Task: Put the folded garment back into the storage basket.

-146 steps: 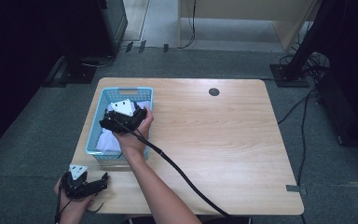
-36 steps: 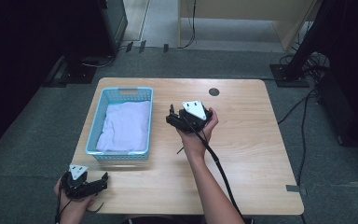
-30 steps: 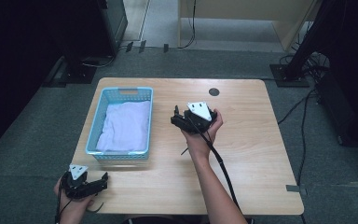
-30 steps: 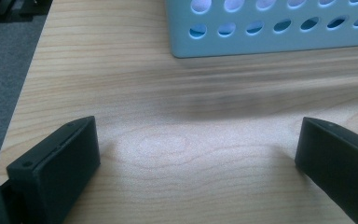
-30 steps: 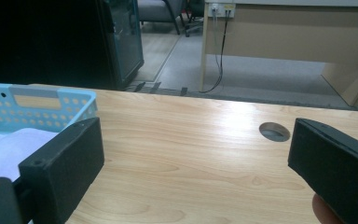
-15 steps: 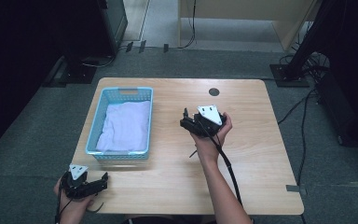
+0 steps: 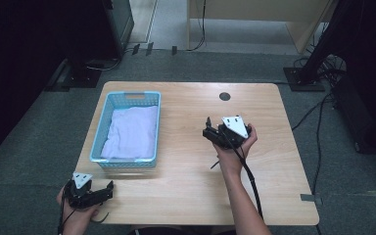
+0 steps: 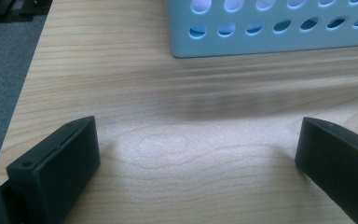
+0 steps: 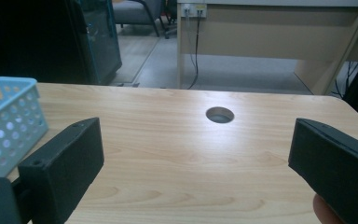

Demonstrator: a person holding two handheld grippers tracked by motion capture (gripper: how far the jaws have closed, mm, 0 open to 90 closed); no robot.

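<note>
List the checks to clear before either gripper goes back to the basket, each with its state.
1. Right gripper open with nothing between the jaws: ok.
2. Left gripper open with nothing between the jaws: ok.
3. White cloth lying inside the blue basket: ok.
4. Basket fully on the table: ok.
5. Bare tabletop between right gripper and basket: ok.
6. Anything under the cloth: cannot tell.

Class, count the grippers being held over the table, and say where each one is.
2. The left gripper sits open at the table's near left corner; the right gripper is open, right of the basket.
</note>
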